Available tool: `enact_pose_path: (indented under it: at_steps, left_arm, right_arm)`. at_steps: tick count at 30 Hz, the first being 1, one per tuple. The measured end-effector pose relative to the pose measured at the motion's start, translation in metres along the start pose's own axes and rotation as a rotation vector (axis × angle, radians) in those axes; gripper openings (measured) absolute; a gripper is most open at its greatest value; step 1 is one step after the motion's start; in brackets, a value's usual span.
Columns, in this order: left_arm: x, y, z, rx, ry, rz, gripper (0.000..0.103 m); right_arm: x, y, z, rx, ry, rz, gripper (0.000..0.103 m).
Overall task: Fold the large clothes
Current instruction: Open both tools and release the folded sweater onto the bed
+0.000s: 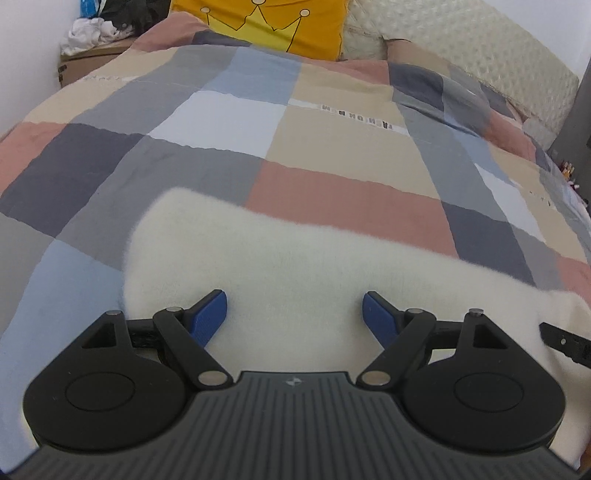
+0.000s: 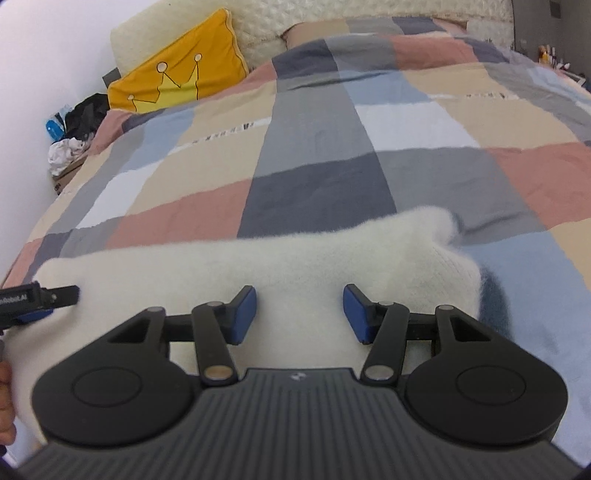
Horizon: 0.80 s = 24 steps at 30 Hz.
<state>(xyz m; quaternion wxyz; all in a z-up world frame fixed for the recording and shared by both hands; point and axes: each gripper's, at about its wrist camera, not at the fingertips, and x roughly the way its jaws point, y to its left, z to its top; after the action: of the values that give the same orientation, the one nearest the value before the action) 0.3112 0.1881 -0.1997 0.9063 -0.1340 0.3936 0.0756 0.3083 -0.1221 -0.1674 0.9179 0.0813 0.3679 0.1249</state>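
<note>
Left wrist view: left gripper (image 1: pixel 294 314), lower centre, jaws wide apart, nothing pinched. White fuzzy garment (image 1: pixel 280 266) spread beneath, across the lower frame, on the patchwork quilt (image 1: pixel 332 147). Yellow crown cushion (image 1: pixel 266 22), top centre.

Right wrist view: right gripper (image 2: pixel 299 312), lower centre, blue pads (image 2: pixel 243 314) apart, garment (image 2: pixel 258 269) below them, unclamped. The left gripper's tip (image 2: pixel 37 299) at left edge.

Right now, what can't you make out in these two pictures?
- White fuzzy garment: its near part is hidden behind the left claw body; in the right view, behind the right claw.
- Lettering on the patchwork bedspread: too blurred to read.
- Pile beside the bed: too small to identify.
</note>
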Motion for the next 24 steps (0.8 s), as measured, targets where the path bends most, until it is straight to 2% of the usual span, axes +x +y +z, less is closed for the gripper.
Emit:
enact_pose_path:
  at_steps: [7, 16, 21, 24]
  left_arm:
    - [-0.013, -0.004, -0.006, -0.031, -0.011, -0.011, 0.084]
    - [-0.069, -0.020, -0.037, -0.014, -0.080, -0.063, 0.084]
    - [-0.103, -0.023, -0.060, -0.024, -0.109, -0.093, 0.085]
    - [-0.124, -0.020, -0.073, -0.068, -0.112, -0.130, 0.085]
  right_arm:
    - [-0.003, 0.002, -0.003, 0.007, -0.020, -0.007, 0.055]
    - [-0.024, 0.002, -0.004, 0.079, -0.062, 0.007, 0.056]
    - [-0.049, 0.009, -0.013, 0.103, -0.102, 0.051, 0.057]
    - [-0.065, 0.007, -0.020, 0.167, -0.112, 0.119, 0.059]
